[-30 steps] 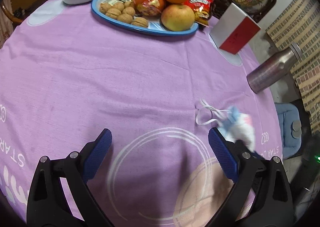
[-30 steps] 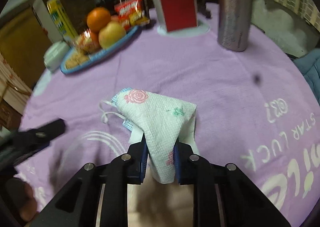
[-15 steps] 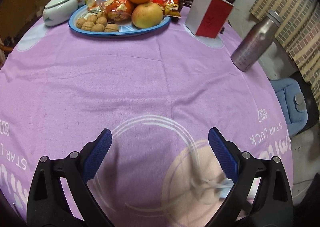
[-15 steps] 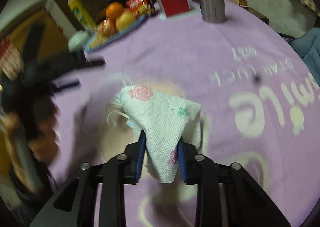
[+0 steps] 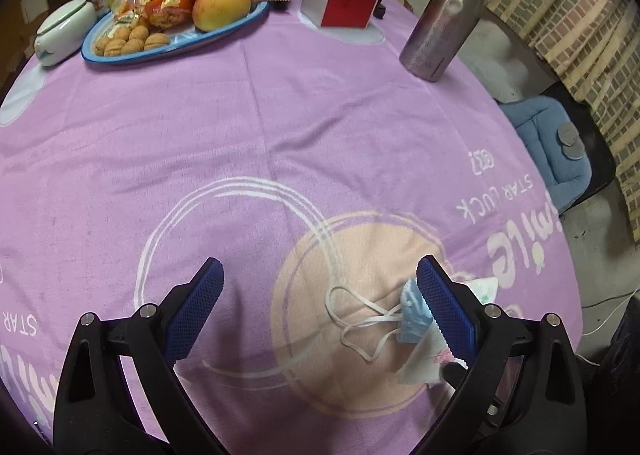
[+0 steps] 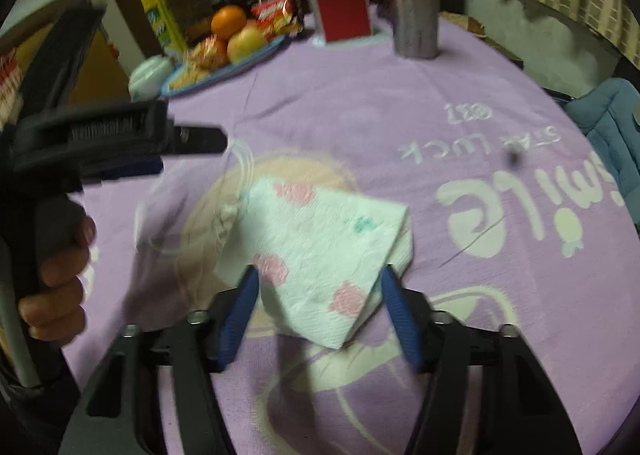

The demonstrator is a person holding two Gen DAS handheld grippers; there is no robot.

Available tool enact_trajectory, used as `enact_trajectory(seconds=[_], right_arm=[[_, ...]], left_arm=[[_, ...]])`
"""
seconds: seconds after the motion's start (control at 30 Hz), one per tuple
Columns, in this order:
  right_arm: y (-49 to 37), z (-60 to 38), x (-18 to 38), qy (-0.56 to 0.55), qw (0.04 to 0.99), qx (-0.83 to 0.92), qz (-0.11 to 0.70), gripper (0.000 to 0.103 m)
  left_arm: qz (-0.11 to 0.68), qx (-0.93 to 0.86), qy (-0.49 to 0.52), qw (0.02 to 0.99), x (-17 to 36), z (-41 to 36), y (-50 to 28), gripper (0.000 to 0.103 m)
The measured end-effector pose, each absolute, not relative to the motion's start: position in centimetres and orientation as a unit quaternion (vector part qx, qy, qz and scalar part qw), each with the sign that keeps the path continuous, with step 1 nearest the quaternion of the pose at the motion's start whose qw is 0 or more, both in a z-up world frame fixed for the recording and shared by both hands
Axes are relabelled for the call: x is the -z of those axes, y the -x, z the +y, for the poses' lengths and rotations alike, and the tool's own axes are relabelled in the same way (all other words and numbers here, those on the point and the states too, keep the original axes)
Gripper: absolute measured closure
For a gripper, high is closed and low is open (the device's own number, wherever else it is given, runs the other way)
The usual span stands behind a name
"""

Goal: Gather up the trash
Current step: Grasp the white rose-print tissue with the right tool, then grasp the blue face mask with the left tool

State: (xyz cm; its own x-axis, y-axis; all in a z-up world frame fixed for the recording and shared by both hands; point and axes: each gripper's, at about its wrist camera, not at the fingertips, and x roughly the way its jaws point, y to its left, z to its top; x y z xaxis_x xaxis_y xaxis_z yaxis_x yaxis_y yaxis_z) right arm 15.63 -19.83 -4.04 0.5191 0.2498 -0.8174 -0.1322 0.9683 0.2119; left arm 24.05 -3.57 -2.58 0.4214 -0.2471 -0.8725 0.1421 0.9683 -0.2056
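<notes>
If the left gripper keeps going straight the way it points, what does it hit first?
Most likely the bare purple tablecloth. The open left gripper has nothing between its fingers; the mask's white ear loops lie just right of center, so it might brush them. Depth is unclear.

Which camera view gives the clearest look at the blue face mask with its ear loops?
The left wrist view: the face mask and its white loops lie sharp on the tablecloth. In the right wrist view, the floral napkin covers it; only blurred loops show.
</notes>
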Motion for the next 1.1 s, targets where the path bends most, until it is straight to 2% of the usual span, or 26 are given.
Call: enact_trajectory(seconds=[0.03, 0.07, 0.13, 0.27, 0.43, 0.63, 0.9, 1.1], right_arm=[[-15.8, -19.6, 4.7, -0.057, 0.863, -0.105, 0.49, 0.089], [-15.8, -19.6, 5.0, -0.061, 0.861, -0.103, 0.495, 0.089], [-15.3, -20.1, 4.6, -0.077, 0.868, -0.1, 0.481, 0.098], [-13.2, -22.7, 2.6, -0.121, 0.887, -0.09, 0.436, 0.098], [-10.9, -26.7, 1.6, -0.162, 0.898, -0.056, 0.406, 0.098], [-9.2, -28.8, 2.6, -0.178, 0.894, -0.032, 0.411, 0.098], [-8.2, -29.0, 3.1, -0.195, 0.89, -0.038, 0.409, 0.096], [-8.1, -28.7, 3.0, -0.193, 0.891, -0.04, 0.41, 0.095]], left_arm=[[0.527, 0.114, 0.053, 0.84, 2.7, -3.4, -24.2, 0.009], [0.529, 0.113, 0.057, 0.839, 2.8, -3.2, -24.4, 0.009], [0.531, 0.112, 0.067, 0.837, 2.8, -2.8, -24.5, 0.009], [0.524, 0.117, 0.076, 0.84, 2.4, -2.5, -24.4, 0.009], [0.509, 0.158, 0.039, 0.845, 2.1, -4.7, -23.5, 0.009], [0.514, 0.18, -0.053, 0.837, 3.9, -9.1, -22.2, 0.009], [0.54, 0.202, -0.034, 0.817, 6.2, -10.7, -22.5, 0.009], [0.545, 0.206, -0.058, 0.811, 5.9, -11.9, -21.2, 0.011]])
